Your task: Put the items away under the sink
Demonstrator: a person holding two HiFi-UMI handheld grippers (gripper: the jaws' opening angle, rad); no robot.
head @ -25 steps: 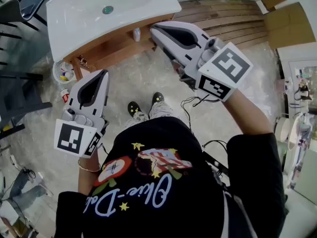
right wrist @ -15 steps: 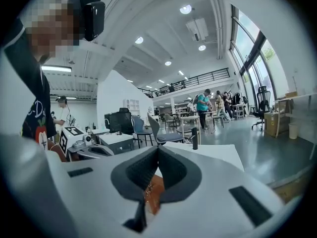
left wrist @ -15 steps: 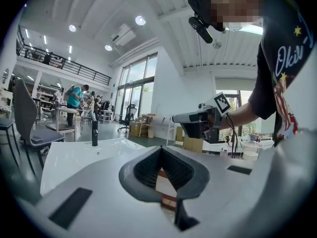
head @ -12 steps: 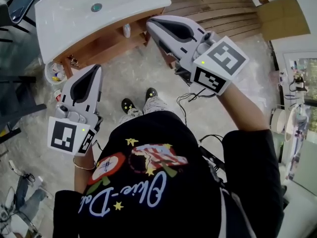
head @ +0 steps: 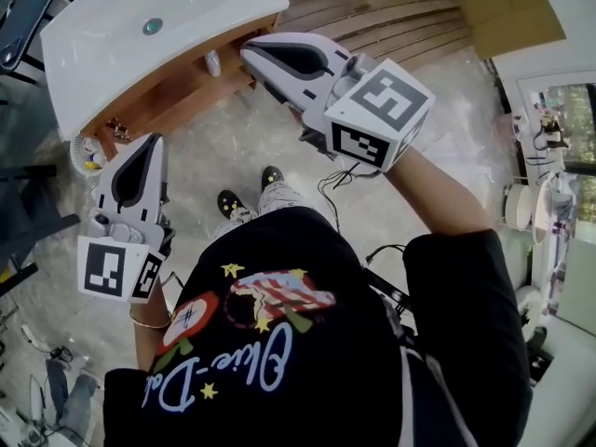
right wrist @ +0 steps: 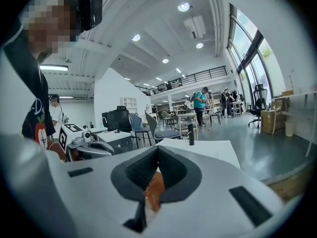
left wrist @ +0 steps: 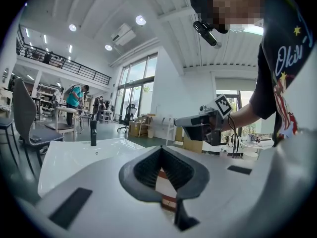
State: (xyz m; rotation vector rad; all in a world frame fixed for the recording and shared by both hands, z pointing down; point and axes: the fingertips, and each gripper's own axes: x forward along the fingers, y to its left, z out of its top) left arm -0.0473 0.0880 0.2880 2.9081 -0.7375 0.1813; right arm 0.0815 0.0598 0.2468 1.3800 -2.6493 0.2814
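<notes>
Bright, even daylight; round white ceiling lights above jaws glare; fisheye bending, black vignette; jaws soft-focus.

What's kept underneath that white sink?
A wooden shelf sits under the sink, with one small white bottle standing on it. The basin's overhang and the right gripper cover the rest, so anything further back can't be seen.
</notes>
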